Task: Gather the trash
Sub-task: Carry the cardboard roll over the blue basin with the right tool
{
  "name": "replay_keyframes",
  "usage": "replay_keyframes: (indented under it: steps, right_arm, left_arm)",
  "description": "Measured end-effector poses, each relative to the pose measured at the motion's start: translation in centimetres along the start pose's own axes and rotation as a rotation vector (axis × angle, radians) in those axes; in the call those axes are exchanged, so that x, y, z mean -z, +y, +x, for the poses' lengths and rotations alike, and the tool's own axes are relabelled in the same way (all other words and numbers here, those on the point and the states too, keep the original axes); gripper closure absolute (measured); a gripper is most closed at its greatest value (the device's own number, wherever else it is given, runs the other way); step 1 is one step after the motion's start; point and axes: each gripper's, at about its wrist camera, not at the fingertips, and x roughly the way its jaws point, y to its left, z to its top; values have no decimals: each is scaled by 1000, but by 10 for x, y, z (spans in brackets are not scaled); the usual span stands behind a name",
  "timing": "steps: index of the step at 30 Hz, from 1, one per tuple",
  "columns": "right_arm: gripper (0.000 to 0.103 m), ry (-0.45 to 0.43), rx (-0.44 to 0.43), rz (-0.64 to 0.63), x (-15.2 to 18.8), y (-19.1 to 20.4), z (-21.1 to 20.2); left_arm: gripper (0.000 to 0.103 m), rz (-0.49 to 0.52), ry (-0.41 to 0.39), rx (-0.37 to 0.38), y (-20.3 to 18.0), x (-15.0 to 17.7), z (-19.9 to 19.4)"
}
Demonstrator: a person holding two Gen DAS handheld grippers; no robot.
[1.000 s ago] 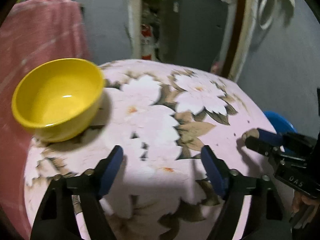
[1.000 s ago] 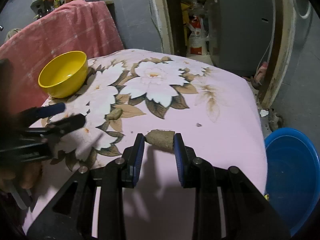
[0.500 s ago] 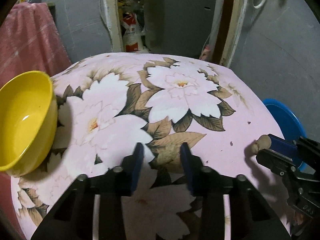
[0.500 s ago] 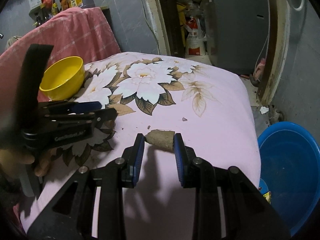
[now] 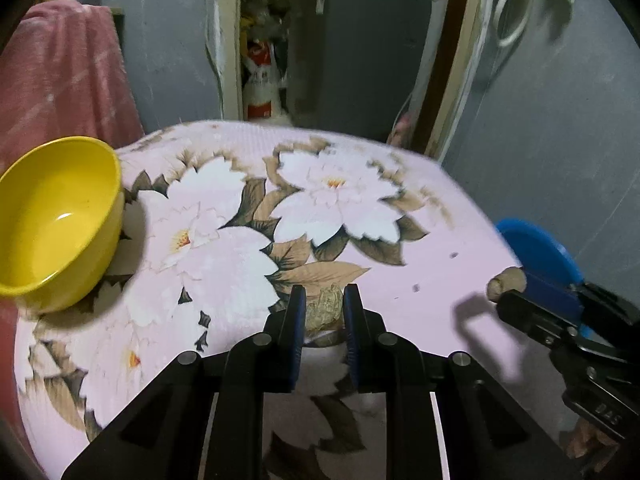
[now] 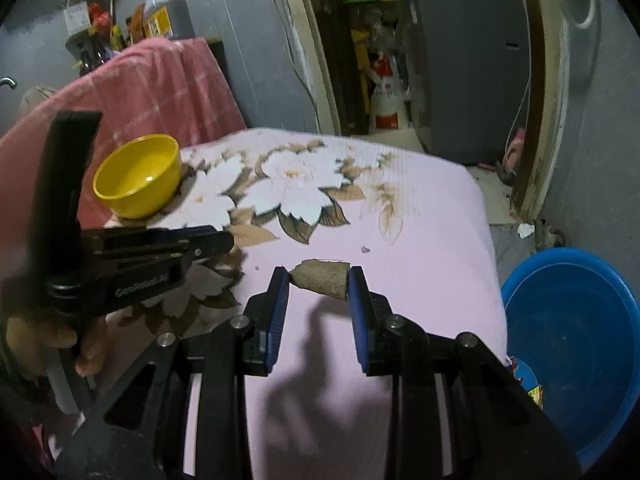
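My left gripper point(image 5: 323, 300) is shut on a crumpled brown scrap point(image 5: 325, 307), low over the pink floral cloth point(image 5: 432, 276). My right gripper point(image 6: 318, 278) is shut on a brown cardboard tube piece point(image 6: 320, 279), held a little above the cloth point(image 6: 424, 220). In the left wrist view the right gripper point(image 5: 516, 290) shows at the right with the tube's end point(image 5: 505, 282). In the right wrist view the left gripper point(image 6: 224, 240) shows at the left.
A yellow bowl point(image 5: 52, 220) stands on the cloth's far left, also in the right wrist view point(image 6: 138, 176). A blue basin point(image 6: 572, 344) sits on the floor to the right. Small crumbs point(image 6: 365, 249) lie on the cloth. A red towel point(image 6: 160, 80) hangs behind.
My left gripper went from wide open to shut on the brown scrap and shifted across the cloth. My right gripper kept its hold on the tube piece and lifted slightly.
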Motion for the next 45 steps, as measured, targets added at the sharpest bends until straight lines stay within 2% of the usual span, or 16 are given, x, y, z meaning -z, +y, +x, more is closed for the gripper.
replay_keyframes:
  steps: [7,12,19,25,33,45]
  right_arm:
    - [67,-175,15,-14,-8,4,-46]
    - [66,-314,49,-30,-13,0,-86]
    - [66,-468,141,-72,-16,-7,-143]
    - [66,-542,204,-80,-12,-19,-179]
    - [66,-603,271,-68,-2,-47,-217]
    - [66,-566,330,7,18,-98,-230]
  left_arm:
    - [87,-69,-223,53,-20,8,-52]
    - [87,-84,-370,106,-35,-3,-81]
    - [87,-69,-523,164,-69,-17,-116]
    - [87,-37,-611,202,-101,-21,-134]
    - [87,26,-660,235,-147,-25,-143]
    - [87,105,-580,279,-203,-27,-113]
